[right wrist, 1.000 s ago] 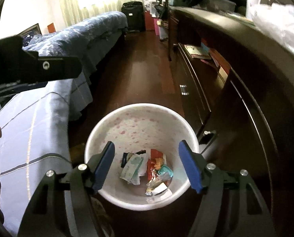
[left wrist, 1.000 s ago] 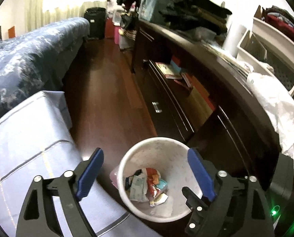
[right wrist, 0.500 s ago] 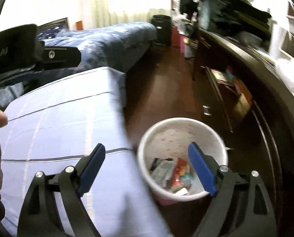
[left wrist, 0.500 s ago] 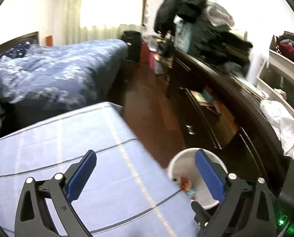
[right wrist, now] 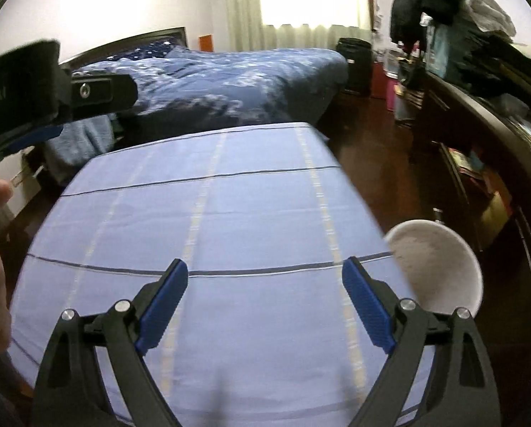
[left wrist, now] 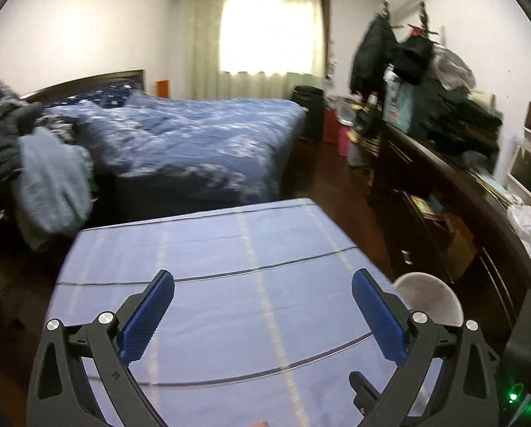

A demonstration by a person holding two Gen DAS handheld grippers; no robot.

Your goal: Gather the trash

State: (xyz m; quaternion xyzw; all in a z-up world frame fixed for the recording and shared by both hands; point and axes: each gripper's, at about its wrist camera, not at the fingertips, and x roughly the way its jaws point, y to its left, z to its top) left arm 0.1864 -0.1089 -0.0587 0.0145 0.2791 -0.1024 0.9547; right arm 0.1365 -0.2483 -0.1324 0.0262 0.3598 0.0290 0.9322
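A white trash bin (right wrist: 440, 267) stands on the dark floor at the right edge of a light-blue clothed table (right wrist: 229, 220); it also shows in the left wrist view (left wrist: 431, 299), partly behind the right finger. Its contents are hidden from here. My left gripper (left wrist: 263, 281) is open and empty above the table (left wrist: 229, 270). My right gripper (right wrist: 265, 270) is open and empty above the same table. The left gripper's body (right wrist: 51, 92) shows at the upper left of the right wrist view.
A bed with a blue quilt (left wrist: 194, 142) lies behind the table. A long dark dresser (left wrist: 461, 206) piled with clothes runs along the right wall. A dark suitcase (left wrist: 310, 114) stands by the curtained window. Dark wood floor lies between bed and dresser.
Both grippers have swung left and up from over the bin to over the blue table. The bin has slid to the right edge of both views. Both stay open.
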